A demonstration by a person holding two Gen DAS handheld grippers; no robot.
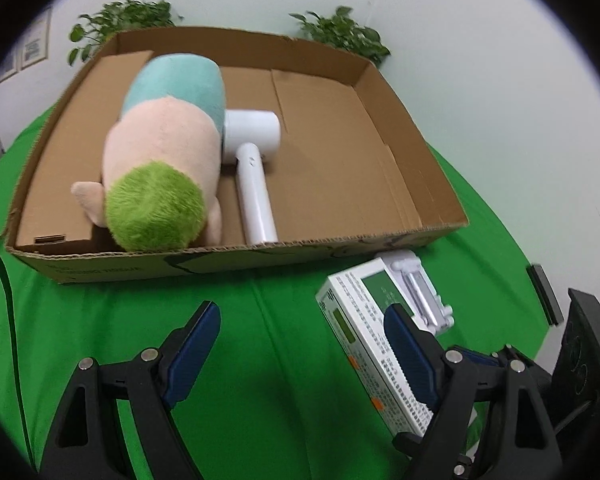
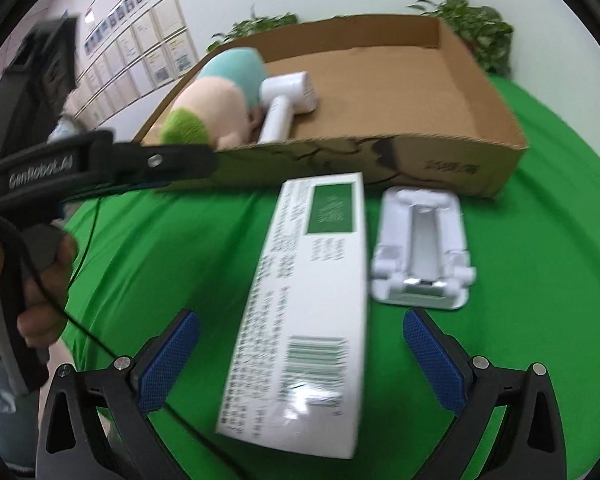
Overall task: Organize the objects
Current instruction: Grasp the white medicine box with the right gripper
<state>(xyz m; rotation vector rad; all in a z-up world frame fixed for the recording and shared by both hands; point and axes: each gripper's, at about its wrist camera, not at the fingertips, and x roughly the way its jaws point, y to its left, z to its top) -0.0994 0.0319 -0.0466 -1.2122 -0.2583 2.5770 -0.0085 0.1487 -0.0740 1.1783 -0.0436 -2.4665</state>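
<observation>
- We take the cardboard box [image 1: 380,152] as our landmark; it sits open-topped on the green cloth [image 1: 260,340].
- Inside the box, toward its left side, lies a plush toy [image 1: 164,152] with a teal end, a peach middle and a fuzzy green end at the front wall.
- Touching the toy's right side, also inside the box, is a white hair dryer [image 1: 252,160], its handle reaching the front wall.
- Print on the box's front wall is too blurred for us to read.
- Just in front of the box lies a long white carton [image 2: 308,292] with a green label, dense small print and a barcode; none of it is legible.
- Beside the carton, also in front of the box, rests a white stand [image 2: 420,248].
- Our left tongs [image 1: 300,340] stand wide apart over the cloth, gripping nothing; their body reads "GenRobot.AI" in the right wrist view.
- Our right tongs [image 2: 300,360] are spread wide on either side of the carton's near end, pads clear of it.
</observation>
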